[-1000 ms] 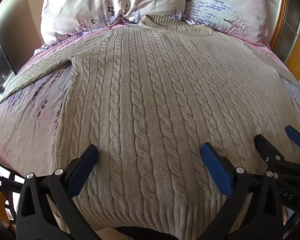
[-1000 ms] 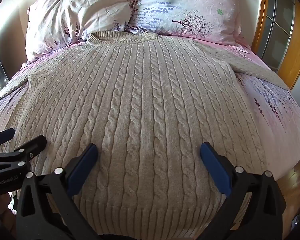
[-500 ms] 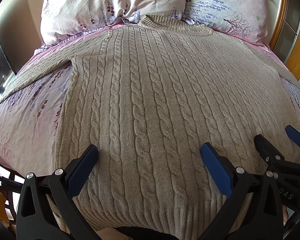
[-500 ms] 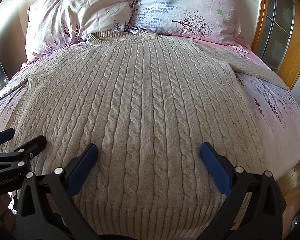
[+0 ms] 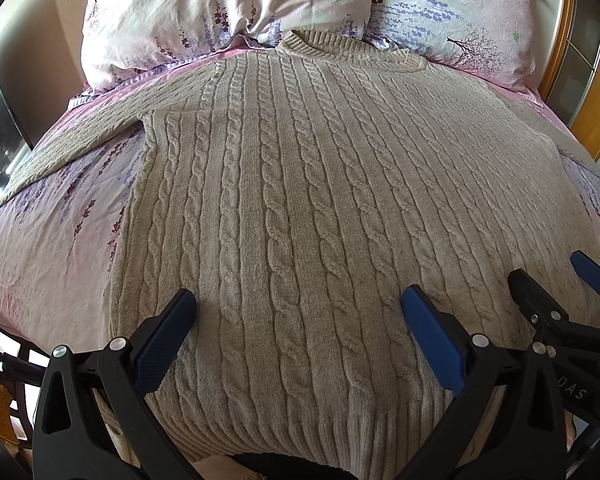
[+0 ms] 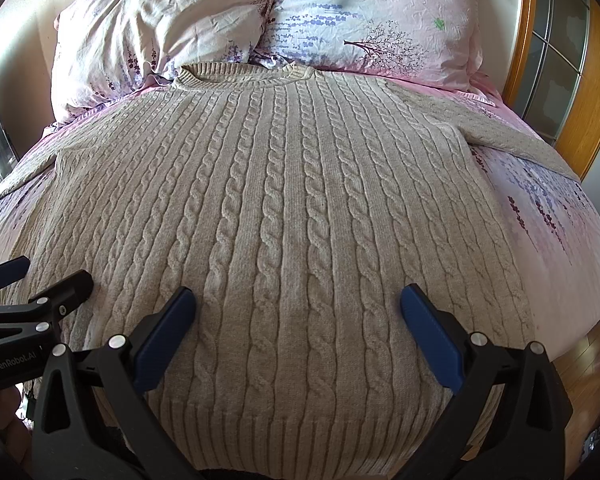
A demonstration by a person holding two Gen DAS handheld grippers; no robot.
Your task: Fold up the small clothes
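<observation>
While sweater [image 5: 300, 208] lies flat: pinch hem [image 6: 300, 436] corners evenly.
L gripper [image 5: 296, 312]: jaws released.
R gripper [image 6: 296, 312]: released, holding nothing.

1. The sweater [image 5: 300, 216] hem drops out of both wrist views at the foot edge of the bed [image 5: 40, 264].
2. Its left sleeve [image 5: 72, 148] runs off the bed's left edge; the cuff is unseen.
3. The right sleeve [image 6: 516, 140] end is cut off near the bed's right edge.
</observation>
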